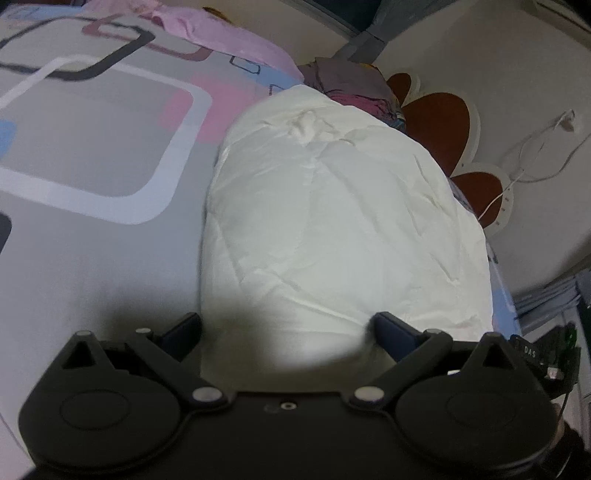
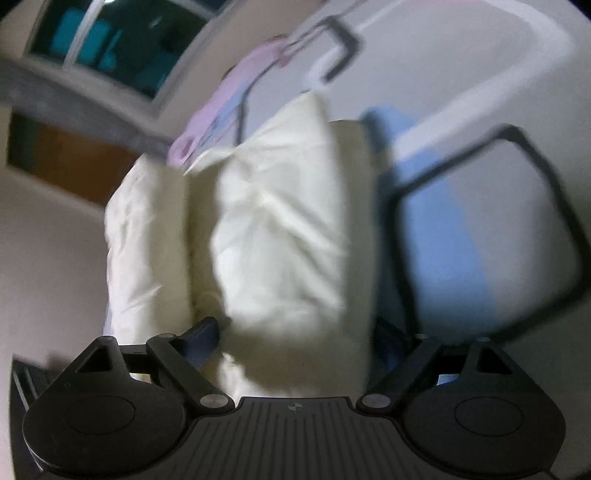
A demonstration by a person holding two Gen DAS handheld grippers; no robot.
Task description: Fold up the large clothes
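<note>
Currently, as I read it from the two wrist views:

Step in hand: I judge the fold partly made; the white garment (image 1: 343,206) lies doubled into a thick oblong, and I am bringing both grippers to its near end.

Garment, place: on the patterned bed sheet (image 1: 96,147), along the bed's right-hand edge in the left wrist view, the wall just past it.

Garment, form: puffy and creased; the right wrist view shows a top layer (image 2: 280,236) lying over a lower one (image 2: 144,236), with a shadowed gap between them.

Left gripper (image 1: 288,328): jaws stand wide apart, holding nothing; the garment's near end lies between and under them, and I cannot tell whether a finger brushes it.

Right gripper (image 2: 295,336): jaws wide, nothing clamped; its left finger (image 2: 201,334) sits in the gap beside the top layer, and the picture is too blurred to tell contact.

Next move, my judgement: close each gripper on the near end's layers, then carry that end over towards the far end.

Other items: pink cloth (image 1: 221,33) at the sheet's far edge; a dark bundle (image 1: 354,81) past the garment.
</note>
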